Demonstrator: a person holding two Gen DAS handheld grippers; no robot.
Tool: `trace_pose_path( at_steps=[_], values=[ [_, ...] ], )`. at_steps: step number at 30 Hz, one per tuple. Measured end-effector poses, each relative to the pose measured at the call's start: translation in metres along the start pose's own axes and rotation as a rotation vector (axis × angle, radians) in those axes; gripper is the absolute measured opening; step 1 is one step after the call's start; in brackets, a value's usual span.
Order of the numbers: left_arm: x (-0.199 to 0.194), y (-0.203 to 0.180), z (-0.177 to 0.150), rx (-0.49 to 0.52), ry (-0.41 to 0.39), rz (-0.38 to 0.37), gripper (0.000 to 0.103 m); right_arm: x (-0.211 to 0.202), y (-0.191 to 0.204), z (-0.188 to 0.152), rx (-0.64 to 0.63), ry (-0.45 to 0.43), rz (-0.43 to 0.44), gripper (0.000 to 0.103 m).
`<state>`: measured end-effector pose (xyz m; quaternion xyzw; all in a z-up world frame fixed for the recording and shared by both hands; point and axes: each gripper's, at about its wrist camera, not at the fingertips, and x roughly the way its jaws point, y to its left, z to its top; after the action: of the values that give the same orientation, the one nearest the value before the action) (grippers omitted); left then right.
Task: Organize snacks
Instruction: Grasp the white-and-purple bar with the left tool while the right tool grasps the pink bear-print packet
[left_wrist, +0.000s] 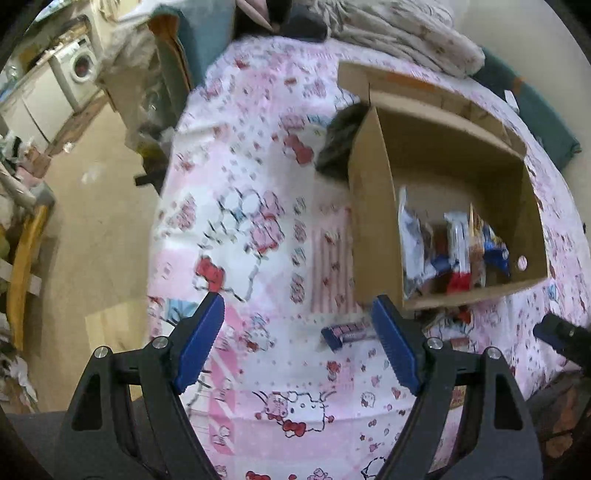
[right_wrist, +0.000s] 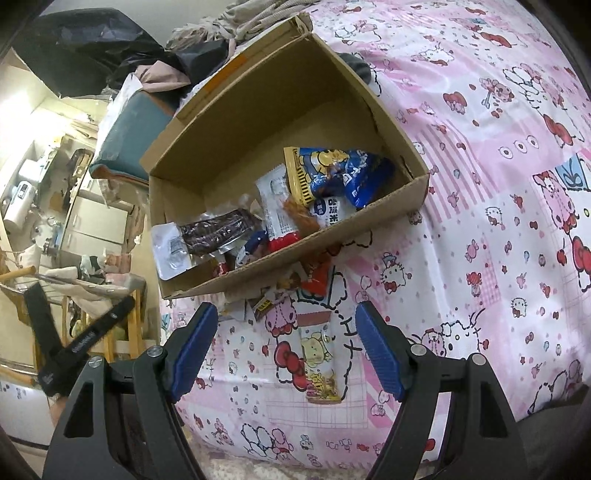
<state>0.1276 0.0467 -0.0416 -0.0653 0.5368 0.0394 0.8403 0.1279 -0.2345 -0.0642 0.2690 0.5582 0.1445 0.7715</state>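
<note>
Both grippers are hovering over the pink patterned bedsheet (right_wrist: 480, 206) with their blue pads spread wide apart and holding nothing. Directly between the fingers of the right gripper (right_wrist: 286, 325) a flat snack packet with a yellow bear (right_wrist: 320, 363) is lying on the sheet, so this gripper is probably lining up to collect it. Next it needs to be going lower and closing on the thin packet without catching the cloth. Just beyond, a few small wrappers (right_wrist: 273, 299) are lying against the near wall of the cardboard box (right_wrist: 295, 254). Near the left gripper (left_wrist: 297, 317), beside its right finger, a small dark blue bar (left_wrist: 345, 334) is waiting on the sheet. Farther away, inside the box, many snacks are already piling together, like the blue and yellow bag (right_wrist: 332, 173), so the sorting seems to be mostly done.
</note>
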Motion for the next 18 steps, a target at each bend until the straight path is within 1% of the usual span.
trace_pose_path(
  at_steps=[2,3,4,6,7,9,10,11,12,14,15,17,18],
  values=[
    [0.013,-0.005,-0.006,0.013,0.055,0.014,0.079,0.001,-0.001,0.001,0.003,0.007,-0.002,0.08],
    [0.02,-0.01,-0.008,0.017,0.081,-0.016,0.079,0.002,-0.001,0.0,0.005,0.012,-0.002,0.08],
    [0.024,-0.016,-0.01,0.033,0.091,-0.044,0.079,0.004,-0.001,0.0,0.008,0.018,-0.002,0.08],
    [0.035,-0.036,-0.014,0.128,0.118,-0.041,0.079,0.006,-0.002,0.0,0.01,0.028,-0.003,0.08],
    [0.042,-0.047,-0.016,0.191,0.142,-0.044,0.079,0.008,-0.001,-0.001,0.009,0.031,-0.005,0.08],
    [0.062,-0.071,-0.026,0.329,0.216,-0.05,0.079,0.009,0.0,0.0,0.006,0.036,-0.007,0.08],
    [0.07,-0.079,-0.029,0.379,0.237,-0.049,0.079,0.01,0.0,0.0,0.005,0.04,-0.007,0.08],
    [0.078,-0.085,-0.032,0.43,0.245,-0.037,0.079,0.011,-0.001,0.0,0.005,0.043,-0.007,0.08],
    [0.083,-0.09,-0.035,0.474,0.233,-0.015,0.079,0.012,-0.002,0.0,0.007,0.048,-0.007,0.08],
    [0.093,-0.094,-0.039,0.525,0.234,0.015,0.079,0.015,-0.003,0.0,0.009,0.053,-0.008,0.08],
    [0.098,-0.095,-0.04,0.533,0.25,0.014,0.079,0.017,-0.003,0.0,0.01,0.056,-0.008,0.08],
    [0.103,-0.095,-0.04,0.527,0.253,0.01,0.079,0.018,-0.003,0.002,0.01,0.059,-0.006,0.08],
    [0.103,-0.096,-0.04,0.53,0.253,0.004,0.074,0.018,-0.003,0.002,0.009,0.061,-0.008,0.08]
  ],
)
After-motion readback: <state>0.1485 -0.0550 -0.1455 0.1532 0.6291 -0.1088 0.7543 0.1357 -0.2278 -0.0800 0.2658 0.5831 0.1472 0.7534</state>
